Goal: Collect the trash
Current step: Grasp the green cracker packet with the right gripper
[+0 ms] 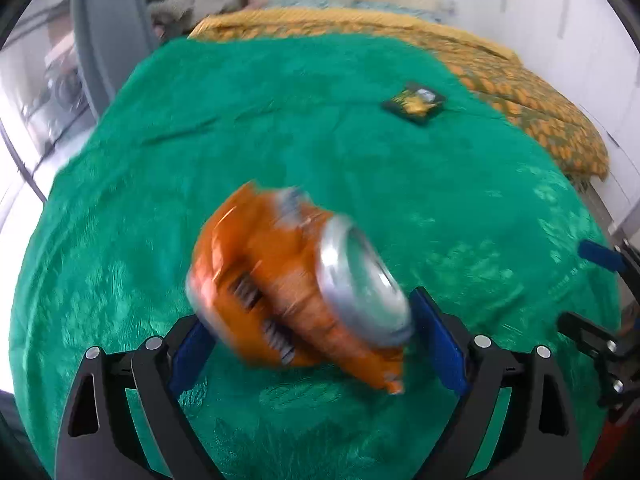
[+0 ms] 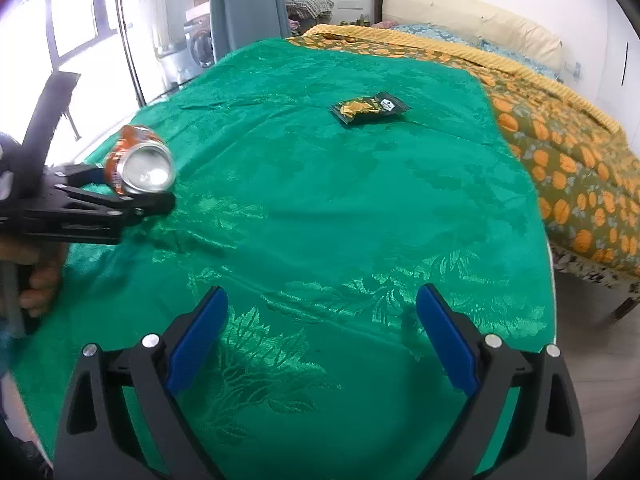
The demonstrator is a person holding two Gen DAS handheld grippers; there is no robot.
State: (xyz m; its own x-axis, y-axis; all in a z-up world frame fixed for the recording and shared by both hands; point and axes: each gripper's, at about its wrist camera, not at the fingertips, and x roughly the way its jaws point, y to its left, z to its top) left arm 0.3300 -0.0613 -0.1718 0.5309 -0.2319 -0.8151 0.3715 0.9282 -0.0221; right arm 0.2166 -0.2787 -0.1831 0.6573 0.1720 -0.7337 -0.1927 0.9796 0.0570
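Observation:
A crushed orange soda can (image 1: 296, 288) with a silver end sits between the blue pads of my left gripper (image 1: 316, 340), blurred by motion and tilted; the pads touch its sides, above the green bedspread (image 1: 280, 140). The can also shows in the right wrist view (image 2: 140, 164), held by the left gripper (image 2: 120, 188) at the left. A dark green and yellow snack packet (image 1: 414, 103) lies flat farther back on the bedspread; it also shows in the right wrist view (image 2: 368, 108). My right gripper (image 2: 320, 336) is open and empty over the bedspread's near part.
An orange-patterned quilt (image 2: 560, 148) covers the bed's right and far side, with a cream pillow (image 2: 460, 16) at the headboard. A grey curtain (image 2: 244, 4) and a window (image 2: 80, 20) stand at the left. The bed's edge and floor (image 2: 592, 344) are at right.

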